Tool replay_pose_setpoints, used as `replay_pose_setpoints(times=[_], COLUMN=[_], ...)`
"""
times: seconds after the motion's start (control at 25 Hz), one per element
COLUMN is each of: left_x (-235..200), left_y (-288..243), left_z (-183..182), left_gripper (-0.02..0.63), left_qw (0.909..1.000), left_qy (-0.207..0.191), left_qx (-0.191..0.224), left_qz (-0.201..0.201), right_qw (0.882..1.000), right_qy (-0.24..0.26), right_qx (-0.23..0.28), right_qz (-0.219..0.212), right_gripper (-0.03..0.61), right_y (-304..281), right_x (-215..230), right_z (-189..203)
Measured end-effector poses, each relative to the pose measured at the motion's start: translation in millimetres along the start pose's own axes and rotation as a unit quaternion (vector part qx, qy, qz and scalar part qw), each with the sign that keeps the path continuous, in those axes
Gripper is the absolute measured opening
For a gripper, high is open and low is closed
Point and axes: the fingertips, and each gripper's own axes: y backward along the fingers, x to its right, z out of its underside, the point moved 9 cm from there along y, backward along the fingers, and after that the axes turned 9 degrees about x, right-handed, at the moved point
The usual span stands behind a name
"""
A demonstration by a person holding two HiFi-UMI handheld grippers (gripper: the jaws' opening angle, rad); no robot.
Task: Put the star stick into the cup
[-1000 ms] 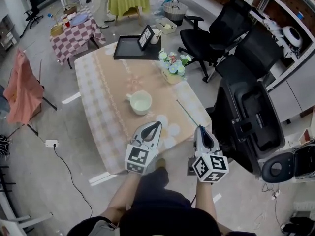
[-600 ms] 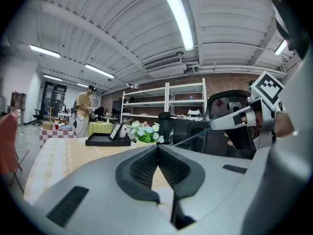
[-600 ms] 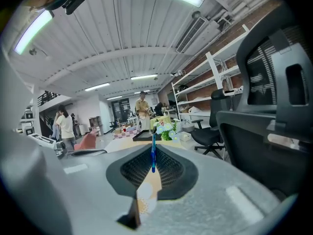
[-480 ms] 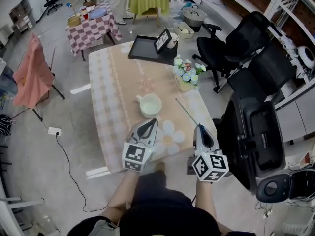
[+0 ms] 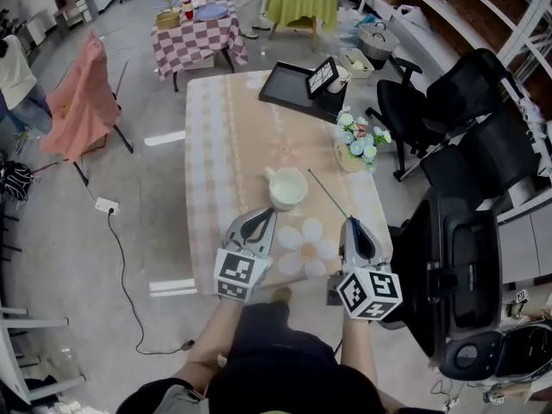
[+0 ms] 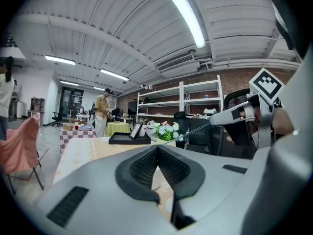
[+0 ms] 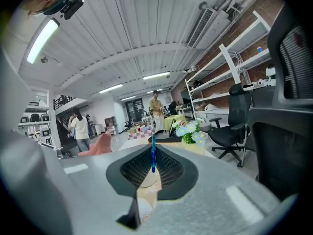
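Observation:
The star stick (image 5: 328, 194) is a thin rod slanting up and left from my right gripper (image 5: 352, 224), which is shut on its lower end. In the right gripper view the stick (image 7: 153, 158) shows blue, clamped upright between the pads. The pale green cup (image 5: 287, 188) stands on the beige table (image 5: 224, 145), just ahead of both grippers and left of the stick's tip. My left gripper (image 5: 266, 216) hovers over the table's near edge, below the cup. Its jaws meet with nothing between them (image 6: 157, 148). The left gripper view also catches the right gripper (image 6: 217, 120) holding the stick (image 6: 195, 129).
A flower pot (image 5: 356, 142) stands at the table's right edge, and a black tray (image 5: 293, 97) with a picture frame at the far end. Black office chairs (image 5: 448, 102) and a black machine (image 5: 470, 274) crowd the right. An orange cloth (image 5: 82, 102) hangs left.
The head view has swung, so table and cup now lie further right and nearer the grippers. Both grippers keep their places in the view, and the right one still holds the stick.

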Motion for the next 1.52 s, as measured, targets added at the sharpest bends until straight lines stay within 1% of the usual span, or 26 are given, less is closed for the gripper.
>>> replay_pose_setpoints(times=[0.48,0.84,1.12,1.28,1.52], left_x=[-17,-22,-23,-22,-28], left_y=[16,22,20,18,22], left_z=[6,12,22,25,32], left_gripper=[0.011,0.012,0.011,0.011,0.011], left_qw=[0.9986,0.9974,0.9971,0.9972,0.996], left_qy=[0.013,0.013,0.025,0.025,0.03], left_qx=[0.0,-0.006,-0.014,-0.021,-0.024], left_qz=[-0.051,-0.071,-0.07,-0.068,-0.08], right_qw=[0.999,0.997,0.996,0.996,0.995], right_qy=[0.009,0.009,0.008,0.009,0.011], right_qx=[-0.015,-0.032,-0.051,-0.059,-0.074], right_qz=[-0.042,-0.063,-0.066,-0.064,-0.059], right_gripper=[0.02,0.02,0.02,0.02,0.02], right_y=[-16,-24,-28,-32,-42], right_x=[-15,-17,-16,-13,-10], right_z=[3,14,23,26,32])
